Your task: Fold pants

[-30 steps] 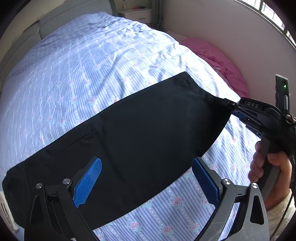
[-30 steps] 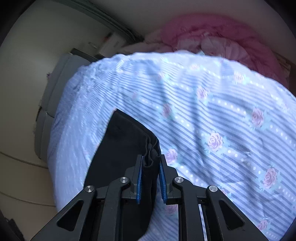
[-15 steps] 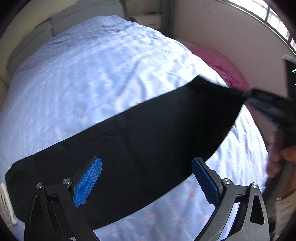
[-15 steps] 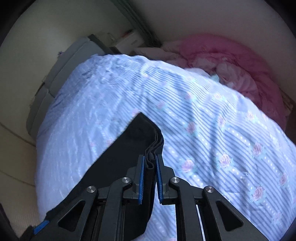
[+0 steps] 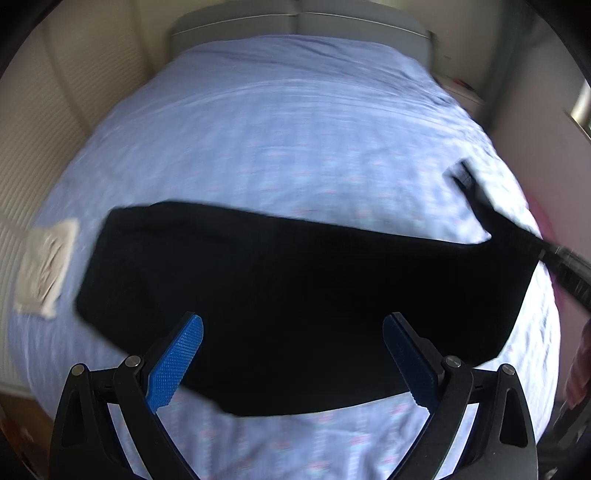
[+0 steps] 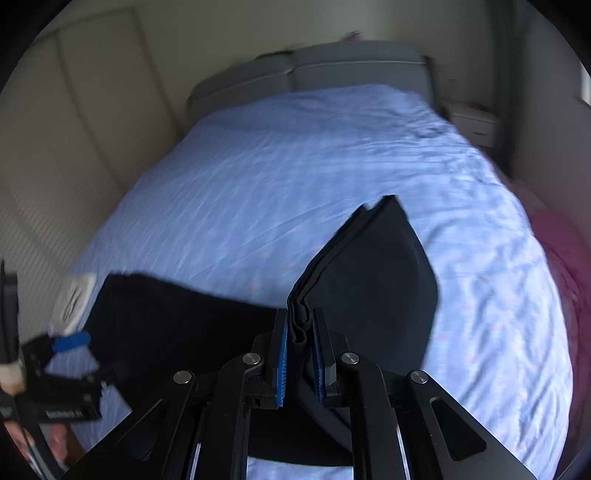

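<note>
Black pants (image 5: 295, 295) lie across the blue striped floral bed sheet (image 5: 288, 140), folded lengthwise. My left gripper (image 5: 291, 354) is open and empty, hovering over the near edge of the pants. My right gripper (image 6: 299, 332) is shut on the bunched end of the pants (image 6: 369, 266) and lifts that end off the bed. It shows blurred at the right in the left wrist view (image 5: 546, 254). The left gripper also shows at the lower left of the right wrist view (image 6: 70, 354).
A folded whitish cloth (image 5: 46, 266) lies on the left edge of the bed. A grey headboard (image 5: 295, 20) stands at the far end. A pink blanket (image 6: 565, 266) lies off the right side. A nightstand (image 6: 476, 123) stands at the far right.
Both views swung to face the headboard. My right gripper lifted the held end of the pants and carried it over the bed. The left gripper stayed open.
</note>
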`<state>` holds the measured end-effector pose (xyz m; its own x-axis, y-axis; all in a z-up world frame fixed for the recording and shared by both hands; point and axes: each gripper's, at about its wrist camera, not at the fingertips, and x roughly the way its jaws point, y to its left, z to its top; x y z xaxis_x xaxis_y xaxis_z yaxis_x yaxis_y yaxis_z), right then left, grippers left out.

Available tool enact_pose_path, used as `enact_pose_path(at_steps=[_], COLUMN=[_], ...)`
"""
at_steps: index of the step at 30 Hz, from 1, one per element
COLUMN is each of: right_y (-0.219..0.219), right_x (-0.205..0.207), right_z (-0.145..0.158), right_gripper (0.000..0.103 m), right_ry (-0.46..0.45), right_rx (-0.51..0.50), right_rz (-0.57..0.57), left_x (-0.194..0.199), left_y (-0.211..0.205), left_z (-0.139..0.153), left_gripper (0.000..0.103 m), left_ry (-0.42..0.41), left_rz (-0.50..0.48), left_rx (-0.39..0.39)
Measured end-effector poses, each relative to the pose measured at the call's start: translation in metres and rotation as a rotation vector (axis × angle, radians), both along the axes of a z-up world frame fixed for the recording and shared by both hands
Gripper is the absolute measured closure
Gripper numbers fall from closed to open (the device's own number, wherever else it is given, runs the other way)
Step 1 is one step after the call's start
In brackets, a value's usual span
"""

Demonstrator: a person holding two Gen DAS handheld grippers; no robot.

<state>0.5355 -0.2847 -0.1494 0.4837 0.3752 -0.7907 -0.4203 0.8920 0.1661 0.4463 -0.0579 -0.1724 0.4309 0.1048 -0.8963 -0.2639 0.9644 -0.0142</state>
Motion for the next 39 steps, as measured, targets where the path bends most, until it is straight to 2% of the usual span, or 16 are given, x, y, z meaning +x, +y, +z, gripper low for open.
enact_pose_path(at_steps=[3, 7, 10, 14, 17, 19, 22, 25, 28, 33, 34, 36, 37, 39], right_y=[0.059, 0.124, 0.152, 0.166, 0.178, 0.183, 0.187, 0.180, 0.152, 0.091, 0.084, 0.074, 0.071, 0.079], right_x=[-0.016, -0.030, -0.044, -0.052, -0.054, -0.054, -0.067, -0.088, -0.096, -0.088, -0.085, -0.078, -0.075, -0.064], right_z=[-0.028, -0.093, -0.130, -0.155, -0.162, -0.164, -0.152, -0.127, -0.109, -0.103, -0.106, -0.115, -0.121, -0.135], right_gripper=[0.090, 0.090, 0.090, 0.090, 0.088, 0.083, 0.078, 0.070, 0.065, 0.065, 0.065, 0.065, 0.065, 0.065], right_ry=[0.058, 0.192, 0.249, 0.300, 0.318, 0.350, 0.394, 0.356, 0.324, 0.335, 0.340, 0.360, 0.367, 0.377], right_rx=[-0.053, -0.142, -0.219, -0.255, -0.268, -0.255, -0.167, -0.111, -0.105, -0.120, -0.125, -0.119, -0.118, -0.127], right_rz=[0.096, 0.145, 0.138, 0.104, 0.099, 0.093, 0.105, 0.094, -0.020, -0.217, -0.238, -0.258, -0.262, -0.254], left_x=[-0.023, -0.047, -0.059, -0.067, -0.070, -0.067, -0.057, -0.048, -0.039, -0.015, -0.011, 0.000, 0.005, 0.014], left_y=[0.038, 0.074, 0.092, 0.107, 0.117, 0.121, 0.125, 0.121, 0.111, 0.075, 0.067, 0.049, 0.043, 0.033], left_z=[-0.009, -0.023, -0.031, -0.038, -0.039, -0.040, -0.043, -0.048, -0.058, -0.082, -0.089, -0.104, -0.111, -0.123], left_gripper=[0.004, 0.004, 0.004, 0.004, 0.004, 0.004, 0.004, 0.004, 0.004, 0.020, 0.022, 0.037, 0.040, 0.050], left_ry=[0.018, 0.055, 0.071, 0.096, 0.102, 0.102, 0.099, 0.095, 0.087, 0.119, 0.136, 0.184, 0.203, 0.231], left_rz=[0.074, 0.115, 0.114, 0.078, 0.049, 0.020, -0.022, -0.080, -0.160, -0.286, -0.299, -0.322, -0.327, -0.322], left_rx=[-0.017, -0.038, -0.040, -0.043, -0.039, -0.038, -0.043, -0.081, -0.158, -0.352, -0.372, -0.405, -0.416, -0.456])
